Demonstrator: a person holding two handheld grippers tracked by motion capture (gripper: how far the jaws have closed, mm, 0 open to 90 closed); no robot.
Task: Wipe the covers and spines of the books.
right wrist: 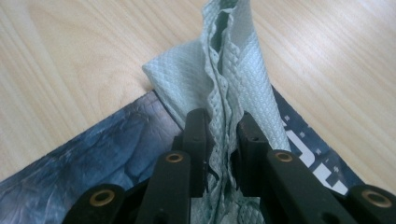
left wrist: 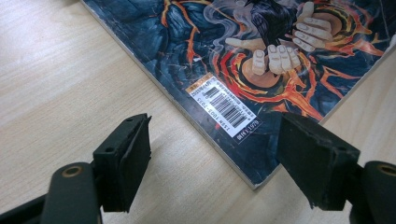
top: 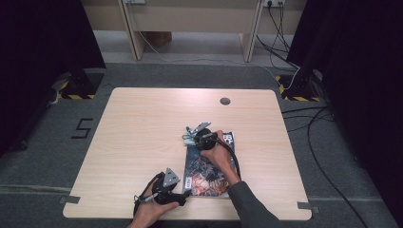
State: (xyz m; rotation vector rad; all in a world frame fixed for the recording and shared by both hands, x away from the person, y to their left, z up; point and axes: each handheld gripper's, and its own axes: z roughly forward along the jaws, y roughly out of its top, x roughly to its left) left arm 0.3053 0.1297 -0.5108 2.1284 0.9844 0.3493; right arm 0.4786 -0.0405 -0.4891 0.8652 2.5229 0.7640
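Note:
A book with a dark blue and orange cover (top: 209, 171) lies flat near the table's front edge; its barcode corner (left wrist: 224, 109) faces my left gripper. My left gripper (left wrist: 212, 158) stands open just off that corner, with one pad (left wrist: 126, 161) over bare wood and the other beside the book's edge. My right gripper (right wrist: 220, 154) is shut on a pale green paper towel (right wrist: 224, 79), which lies bunched over the book's far corner (right wrist: 116, 140). In the high view the right gripper (top: 194, 134) sits at the book's far left corner and the left gripper (top: 183, 194) at its near left corner.
The light wooden table (top: 142, 123) has a round cable grommet (top: 225, 100) near its far edge. Cables run across the floor to the right. Black curtains flank both sides, and a wooden frame stands beyond the table.

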